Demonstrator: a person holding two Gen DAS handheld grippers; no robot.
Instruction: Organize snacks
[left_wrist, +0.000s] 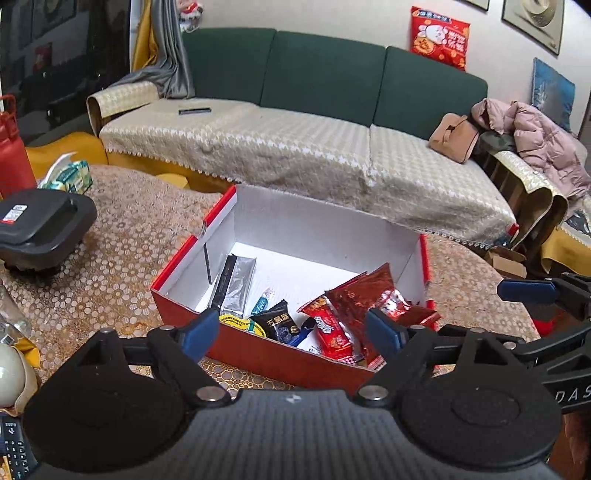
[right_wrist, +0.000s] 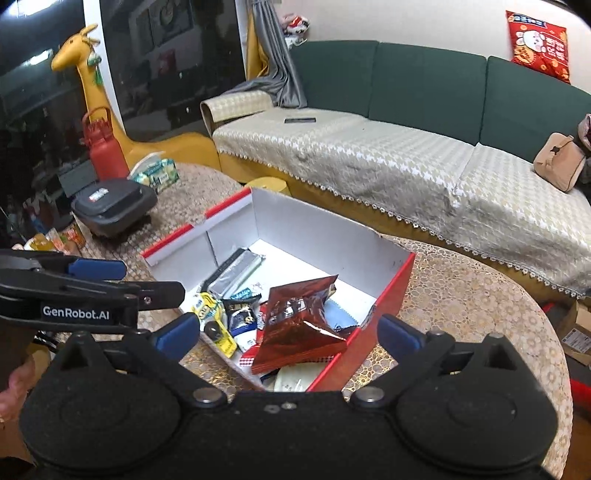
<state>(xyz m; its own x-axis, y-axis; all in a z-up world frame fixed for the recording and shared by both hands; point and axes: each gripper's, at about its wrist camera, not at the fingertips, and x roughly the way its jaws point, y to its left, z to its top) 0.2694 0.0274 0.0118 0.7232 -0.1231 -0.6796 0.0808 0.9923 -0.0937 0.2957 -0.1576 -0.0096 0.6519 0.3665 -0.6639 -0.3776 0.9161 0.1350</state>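
Note:
A red cardboard box (left_wrist: 184, 314) with a white inside stands on the table and holds several snacks: a silver foil pack (left_wrist: 240, 284), a black packet (left_wrist: 277, 325), red packets (left_wrist: 332, 332) and a dark red foil bag (left_wrist: 369, 295). My left gripper (left_wrist: 291, 336) is open and empty just above the box's near wall. The box (right_wrist: 388, 291) also shows in the right wrist view, with the dark red foil bag (right_wrist: 295, 325) on top of the pile. My right gripper (right_wrist: 288, 336) is open and empty over the box's near corner. The left gripper's fingers (right_wrist: 99, 269) show at the left.
A black lidded container (left_wrist: 40, 225), a red bottle (left_wrist: 11, 155) and a green tissue pack (left_wrist: 70, 177) stand on the table at the left. More packets (right_wrist: 55, 238) lie at the table's left edge. A green sofa (left_wrist: 325, 74) with a cream cover runs behind the table.

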